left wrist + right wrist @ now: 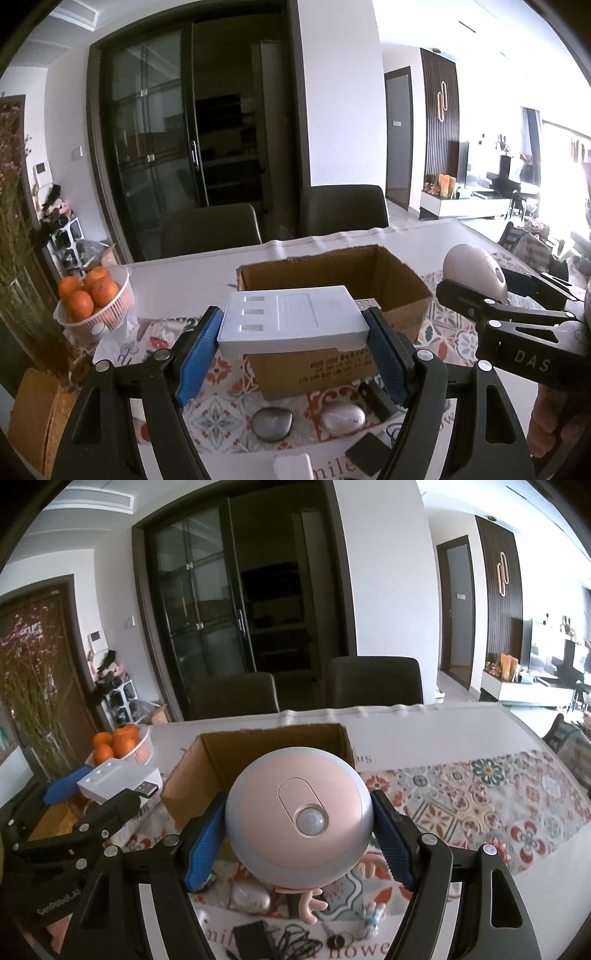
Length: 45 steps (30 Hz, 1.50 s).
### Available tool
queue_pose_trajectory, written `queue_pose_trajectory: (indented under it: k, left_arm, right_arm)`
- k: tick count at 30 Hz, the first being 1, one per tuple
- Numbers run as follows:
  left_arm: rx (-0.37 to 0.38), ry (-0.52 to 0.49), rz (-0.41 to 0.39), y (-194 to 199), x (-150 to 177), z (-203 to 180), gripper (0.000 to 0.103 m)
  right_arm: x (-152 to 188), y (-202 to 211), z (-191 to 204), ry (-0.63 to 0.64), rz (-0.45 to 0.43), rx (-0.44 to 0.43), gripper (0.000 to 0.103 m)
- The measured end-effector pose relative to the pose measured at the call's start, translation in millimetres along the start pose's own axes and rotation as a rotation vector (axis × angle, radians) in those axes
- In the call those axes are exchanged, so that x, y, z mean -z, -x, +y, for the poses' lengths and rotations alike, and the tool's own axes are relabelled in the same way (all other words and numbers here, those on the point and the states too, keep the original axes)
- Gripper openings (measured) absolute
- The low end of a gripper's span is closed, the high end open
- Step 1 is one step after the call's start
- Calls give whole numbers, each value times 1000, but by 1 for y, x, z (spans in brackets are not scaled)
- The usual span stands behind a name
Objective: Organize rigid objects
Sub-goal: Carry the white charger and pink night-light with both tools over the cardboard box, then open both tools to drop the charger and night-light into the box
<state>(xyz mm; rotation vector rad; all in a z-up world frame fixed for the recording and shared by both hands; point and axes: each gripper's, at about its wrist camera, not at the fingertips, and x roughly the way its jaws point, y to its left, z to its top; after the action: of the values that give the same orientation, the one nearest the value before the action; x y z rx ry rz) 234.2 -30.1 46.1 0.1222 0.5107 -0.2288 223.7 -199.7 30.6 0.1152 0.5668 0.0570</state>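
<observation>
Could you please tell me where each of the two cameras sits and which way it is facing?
Left wrist: on the left gripper, facing the cardboard box; it grips a white charger; the right gripper shows at right.
Right wrist: on the right gripper, gripping a round pink light.
Shared: box, orange basket, chairs.

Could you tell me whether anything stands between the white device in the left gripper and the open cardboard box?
Nothing visible does. The left gripper holds the white device just in front of the cardboard box, whose top is open. The right gripper, gripping the pink round device, is off to the side.
</observation>
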Motion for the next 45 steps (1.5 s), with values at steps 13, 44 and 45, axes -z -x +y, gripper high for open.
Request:
queue_pose_trajectory:
  k: [13, 44, 45]
  left_arm:
    - [-20, 11, 53, -45, -35, 12, 77]
    - [-22, 39, 261, -116, -35, 14, 78]
    - [-25, 39, 256, -114, -35, 14, 78]
  right_arm:
    - [-47, -50, 1, 46, 68, -13, 75]
    - [-52, -132, -21, 18, 291, -19, 79]
    - [-52, -128, -21, 22, 278, -14, 79]
